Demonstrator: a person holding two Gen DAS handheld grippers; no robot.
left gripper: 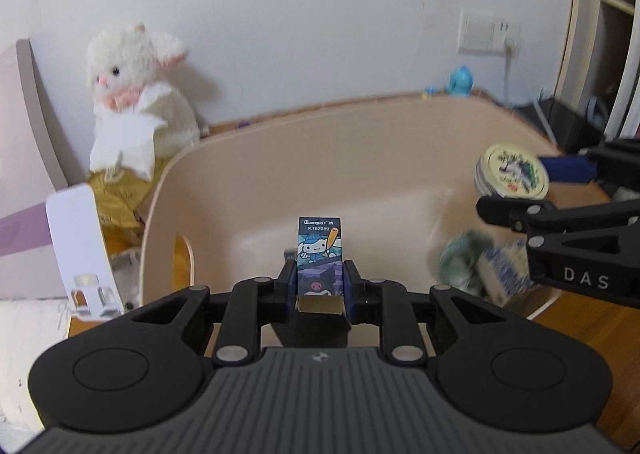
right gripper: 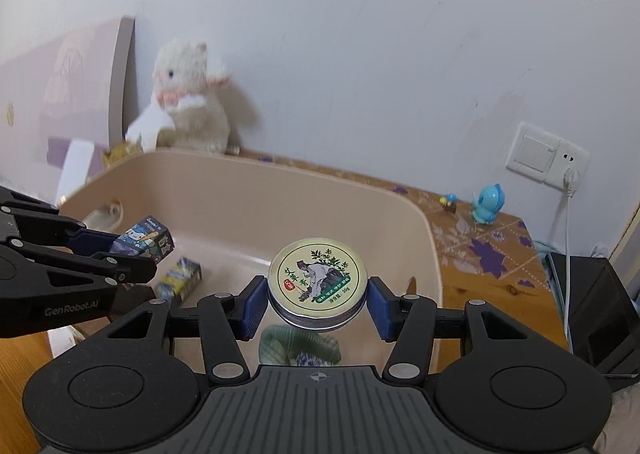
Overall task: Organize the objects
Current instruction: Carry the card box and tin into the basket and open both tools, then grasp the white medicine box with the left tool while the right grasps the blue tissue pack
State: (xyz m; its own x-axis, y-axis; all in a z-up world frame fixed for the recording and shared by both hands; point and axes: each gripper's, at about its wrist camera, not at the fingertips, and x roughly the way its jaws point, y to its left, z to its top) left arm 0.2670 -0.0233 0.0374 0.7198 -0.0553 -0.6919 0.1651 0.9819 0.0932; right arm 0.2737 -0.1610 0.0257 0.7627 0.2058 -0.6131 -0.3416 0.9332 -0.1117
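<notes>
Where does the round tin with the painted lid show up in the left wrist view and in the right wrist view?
Left wrist view: round tin at the right edge, held in the right gripper above the beige bin.
Right wrist view: tin at centre, between the blue pads.
Shared landmark: white plush toy against the wall.

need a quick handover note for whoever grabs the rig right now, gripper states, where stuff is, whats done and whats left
Left gripper: shut on the small dark-blue cartoon-printed cardboard box, held above the beige plastic tub.
Right gripper: shut on the round cream-lidded metal tin, also over the tub, towards its right side.
Already in the tub: a small blue-and-yellow printed box and a green-and-white crumpled packet on the floor of it.
Left to do: lower and release the box and the tin into the tub. The white plush rabbit and blue toy figure sit outside; whether they belong in it is unclear.
</notes>
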